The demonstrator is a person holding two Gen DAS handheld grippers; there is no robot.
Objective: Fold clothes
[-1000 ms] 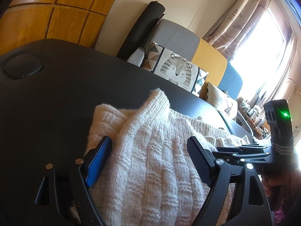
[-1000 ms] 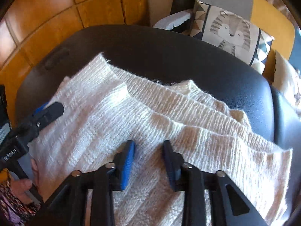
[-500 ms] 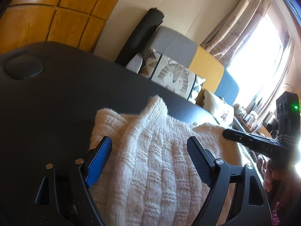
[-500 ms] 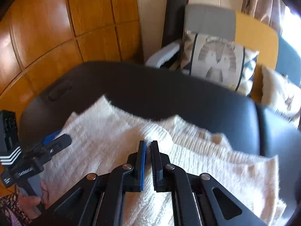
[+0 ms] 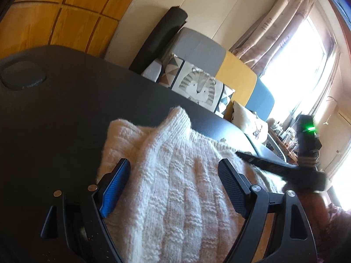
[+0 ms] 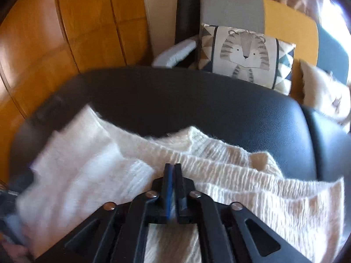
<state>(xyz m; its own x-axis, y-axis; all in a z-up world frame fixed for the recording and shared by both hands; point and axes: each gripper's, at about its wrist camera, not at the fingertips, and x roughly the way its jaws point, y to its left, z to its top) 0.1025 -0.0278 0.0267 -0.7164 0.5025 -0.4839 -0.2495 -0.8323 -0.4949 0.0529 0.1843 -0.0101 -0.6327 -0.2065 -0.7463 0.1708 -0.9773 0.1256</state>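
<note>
Sweater (image 5: 175, 186) fills the space right in front of you, white and woolly, lying on the black table (image 5: 65, 109). Your left gripper (image 5: 175, 188) sits low over it with its fingers spread wide and nothing between them. It looks placed there to keep that end of the knit flat, or to be ready for the next grab.

Your right gripper (image 6: 173, 186) has its fingers pressed close together. A bit of white knit shows between the pads, so I think it is pinching a fold of the sweater. You hold it that way, I guess, so you can lift that part and lay it over the rest. In the left view your right gripper (image 5: 274, 166) reaches in from the side, just above the knit.

Past the sweater is the bare black table. Behind that stands a sofa (image 6: 232, 8) with a tiger pillow (image 6: 243, 50) on it. The window (image 5: 296, 65) is far off and very bright.

A second ago your right fingers were apart and resting on the knit. Half a second ago they had almost shut. Now they are shut and the knit bunches up near them. Your left gripper has hardly moved and has stayed wide the whole time.
</note>
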